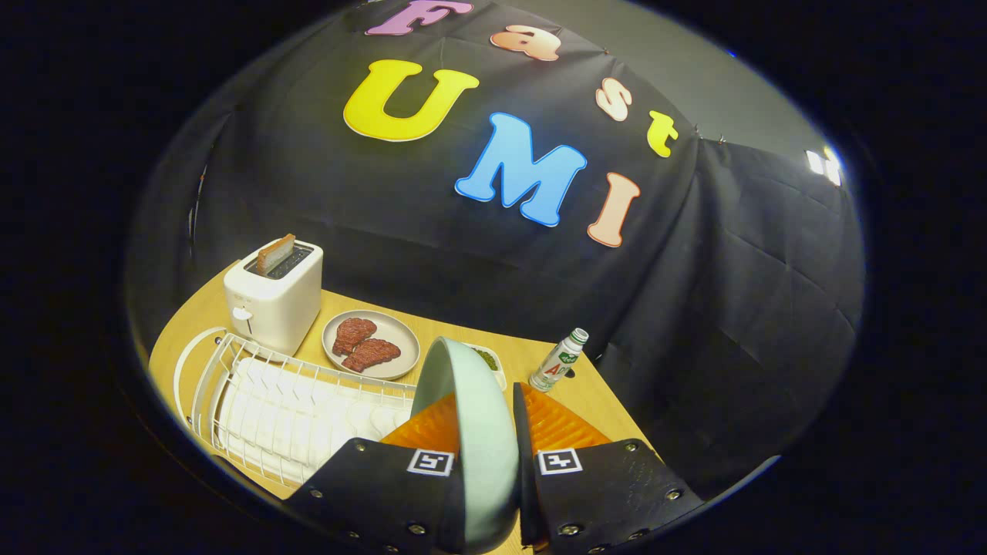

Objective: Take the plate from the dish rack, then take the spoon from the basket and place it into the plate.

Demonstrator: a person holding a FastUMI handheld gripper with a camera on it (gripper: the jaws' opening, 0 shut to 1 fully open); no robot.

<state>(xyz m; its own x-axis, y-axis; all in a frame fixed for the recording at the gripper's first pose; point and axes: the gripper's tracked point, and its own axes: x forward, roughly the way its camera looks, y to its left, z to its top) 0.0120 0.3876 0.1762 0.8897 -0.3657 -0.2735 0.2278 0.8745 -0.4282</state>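
Gripping the plate (pixel 470 408) on edge, fingers (pixel 570 424) above the wooden table (pixel 594 401).

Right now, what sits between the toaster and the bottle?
In the gripper view, a plate with meat pieces lies between toaster and bottle; the gripper grips the plate.

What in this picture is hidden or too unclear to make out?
- Small container behind the held plate: mostly covered by the plate, its contents unclear.
- Dish rack: its near side is cut off by the fingers.
- Bottle: its label is too small to make out.
- Basket and spoon: I cannot make them out here.
- Gripper: shut on the plate, which stands on edge.
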